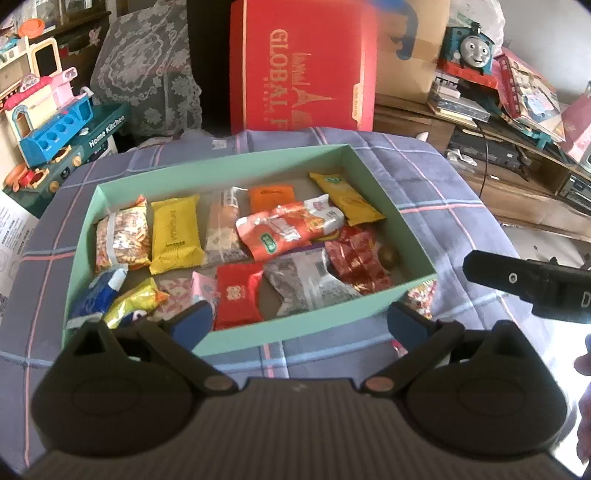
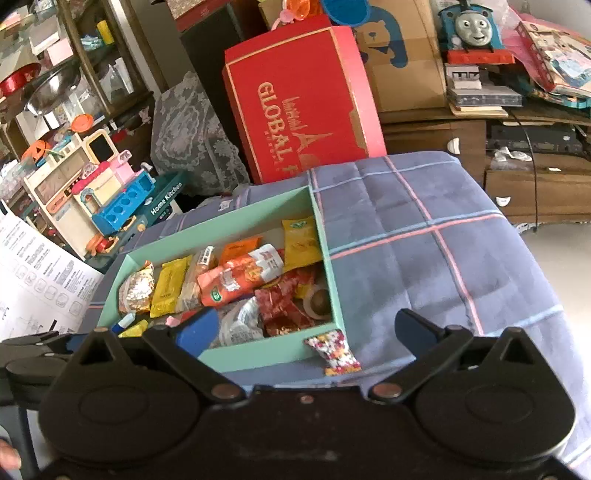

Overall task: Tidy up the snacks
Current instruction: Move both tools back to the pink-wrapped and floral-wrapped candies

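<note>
Seen from the left wrist, the left gripper (image 1: 299, 319) hangs with its jaws spread wide and nothing between them, poised over the near wall of a mint-green box (image 1: 314, 326). The box sits on a purple checked cloth (image 1: 454, 206) and is packed with snacks: two yellow packets (image 1: 175, 234), a long orange pouch (image 1: 288, 227), a red packet (image 1: 236, 295) and a clear silver bag (image 1: 306, 284). At far right the black tip of the right gripper (image 1: 524, 284) juts in. A red gift box (image 1: 303, 66) stands behind.

From the right wrist, the right gripper (image 2: 299, 328) is likewise wide open and empty, above the box's (image 2: 266, 356) near right corner. One flower-patterned candy packet (image 2: 334, 350) lies outside on the cloth (image 2: 443, 251), touching that corner. A toy kitchen set (image 2: 96, 195) crowds the far left; a blue toy train (image 2: 474, 29) looks on from the far right.
</note>
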Motion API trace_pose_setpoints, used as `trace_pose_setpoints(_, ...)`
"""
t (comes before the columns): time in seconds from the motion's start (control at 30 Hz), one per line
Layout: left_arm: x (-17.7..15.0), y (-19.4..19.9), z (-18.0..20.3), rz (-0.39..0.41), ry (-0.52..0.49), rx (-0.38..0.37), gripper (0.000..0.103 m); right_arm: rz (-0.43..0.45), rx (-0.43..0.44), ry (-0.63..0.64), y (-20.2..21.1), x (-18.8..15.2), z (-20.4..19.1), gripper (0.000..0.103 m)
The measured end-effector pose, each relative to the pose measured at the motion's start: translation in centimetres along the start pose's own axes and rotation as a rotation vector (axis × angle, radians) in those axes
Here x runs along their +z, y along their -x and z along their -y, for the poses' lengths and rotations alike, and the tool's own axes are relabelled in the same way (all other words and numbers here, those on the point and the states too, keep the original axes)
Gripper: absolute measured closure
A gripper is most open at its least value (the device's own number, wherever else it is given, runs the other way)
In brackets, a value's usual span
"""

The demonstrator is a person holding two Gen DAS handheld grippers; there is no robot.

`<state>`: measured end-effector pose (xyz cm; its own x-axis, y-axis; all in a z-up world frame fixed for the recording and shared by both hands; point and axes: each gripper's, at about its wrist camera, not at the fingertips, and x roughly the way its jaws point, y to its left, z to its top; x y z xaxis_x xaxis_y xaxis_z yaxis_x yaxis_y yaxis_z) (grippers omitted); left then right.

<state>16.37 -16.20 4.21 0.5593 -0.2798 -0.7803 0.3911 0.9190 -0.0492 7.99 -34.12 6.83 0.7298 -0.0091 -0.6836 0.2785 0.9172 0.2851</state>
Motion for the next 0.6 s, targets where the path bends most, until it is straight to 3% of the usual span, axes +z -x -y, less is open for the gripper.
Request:
trace_pose_setpoints(0.3,-2.8,0.6,2.4,-0.039,-0.043,-0.019,0.0,-0.005,-0.015,-0.039,2.0,-1.8,2.2,0.0)
trace_pose_setpoints(0.6,-5.5,-1.6,5.5,-0.105,-0.111,-0.02,0.0,-0.035,-0.031,-0.095,2.2,-3.7,4.4,0.0)
